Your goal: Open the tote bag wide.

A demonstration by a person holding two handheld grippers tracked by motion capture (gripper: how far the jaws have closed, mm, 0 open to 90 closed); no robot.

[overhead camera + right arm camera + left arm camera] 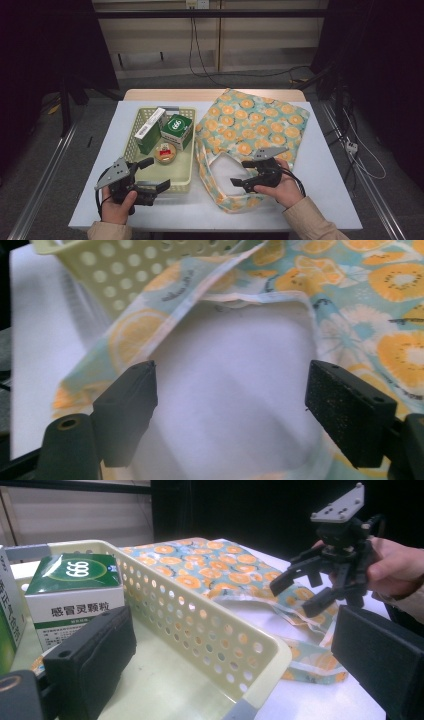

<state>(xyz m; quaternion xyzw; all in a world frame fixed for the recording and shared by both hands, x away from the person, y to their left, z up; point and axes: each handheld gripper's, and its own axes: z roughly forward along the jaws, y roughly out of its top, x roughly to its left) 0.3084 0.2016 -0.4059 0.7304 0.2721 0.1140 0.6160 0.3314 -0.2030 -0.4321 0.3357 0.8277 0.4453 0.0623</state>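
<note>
A pale yellow perforated basket (186,176) on the white table holds a green "999" box (177,129), a taller white-and-green box (149,131) and a small round tin (165,153). To its right lies a flat tote bag (255,125) printed with orange slices. My left gripper (156,174) is open at the basket's near right corner. In the left gripper view the basket wall (200,625) runs between its jaws, one inside near the green box (75,587), one outside. My right gripper (240,173) is open over the bag's handle loop (150,325), touching nothing.
Bare white table (325,195) lies right of the bag and in front of both hands; its near edge is close. Cables run across the floor behind and to the right. A metal rail runs along the floor at the left.
</note>
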